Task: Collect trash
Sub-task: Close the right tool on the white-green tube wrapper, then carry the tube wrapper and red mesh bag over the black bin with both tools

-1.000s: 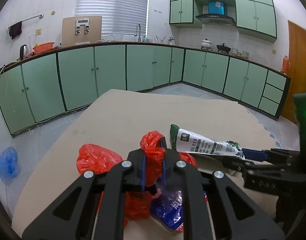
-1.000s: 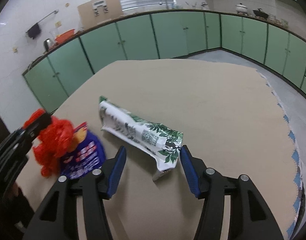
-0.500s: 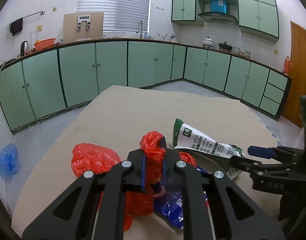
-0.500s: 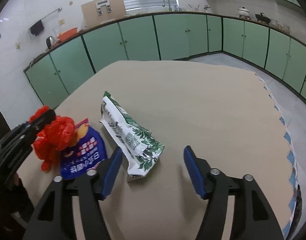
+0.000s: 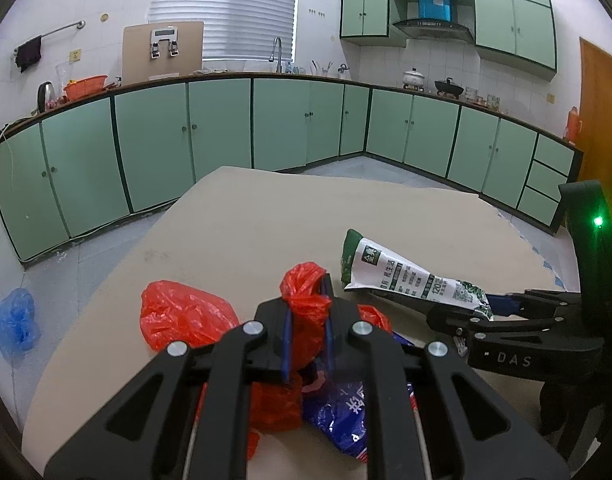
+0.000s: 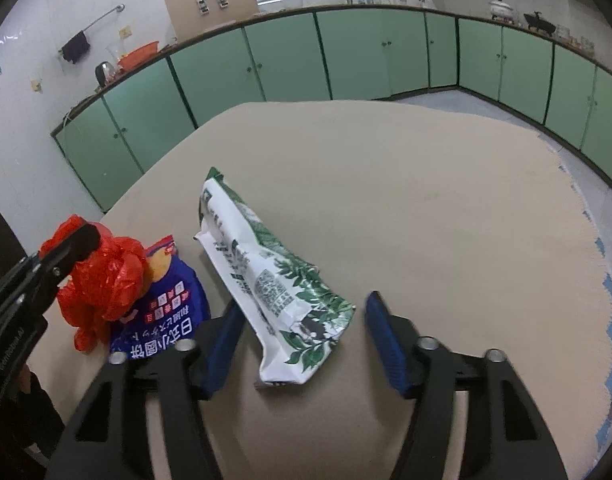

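The right gripper [image 5: 502,304] has "DAS" printed in pale letters on its black body. The white-and-green packet [image 5: 410,276] shows "120" plus Chinese characters too small to make out. The blue wrapper [image 6: 161,316] has big white East Asian lettering, seen upside down, can't read it for sure.

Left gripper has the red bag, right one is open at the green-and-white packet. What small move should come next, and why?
Probably close the right gripper: its open jaws already flank the near end of the green-and-white packet lying on the table, while the left gripper pinches the red bag.
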